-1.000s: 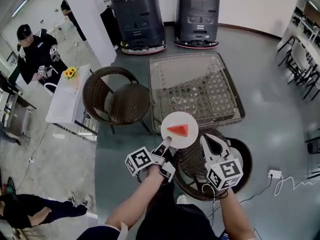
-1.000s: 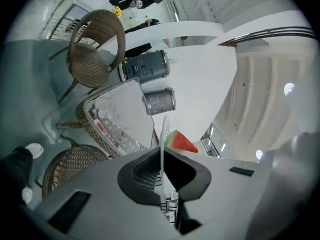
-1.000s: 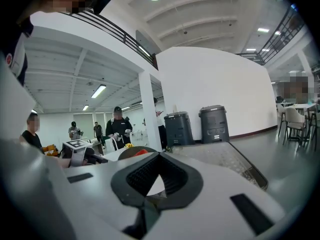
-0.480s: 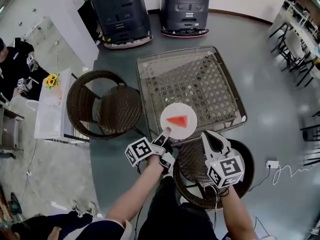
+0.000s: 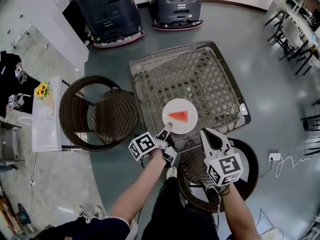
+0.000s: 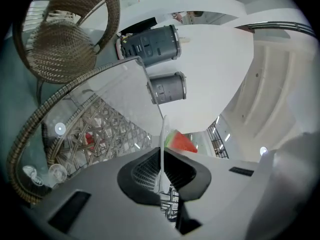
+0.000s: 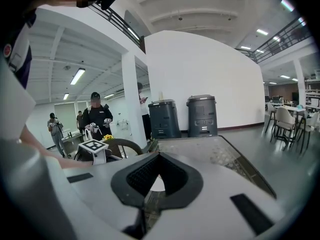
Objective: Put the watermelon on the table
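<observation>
A red watermelon wedge (image 5: 179, 116) lies on a round white plate (image 5: 191, 126). My left gripper (image 5: 166, 130) is shut on the plate's near rim and holds it just over the near part of the glass-topped wicker table (image 5: 134, 79). In the left gripper view the plate (image 6: 162, 129) shows edge-on between the jaws of the left gripper (image 6: 161, 156), with the wedge (image 6: 181, 142) beyond it and a red reflection in the table's glass (image 6: 115, 129). My right gripper (image 5: 209, 132) hovers at the table's near edge, to the right of the plate. The right gripper (image 7: 159, 155) is shut and holds nothing.
A wicker chair (image 5: 107, 115) stands left of the table and another (image 5: 200, 176) sits under my right arm. Two dark machines (image 5: 107, 11) (image 5: 176, 4) stand beyond the table. A white side table with flowers (image 5: 44, 114) and a person (image 5: 10, 79) are at far left. A socket with cable (image 5: 274, 157) lies at right.
Both grippers have moved forward and down. The plate with the wedge, earlier above the table's near edge, now hangs over the glass top. The left grip on the rim is unchanged.
</observation>
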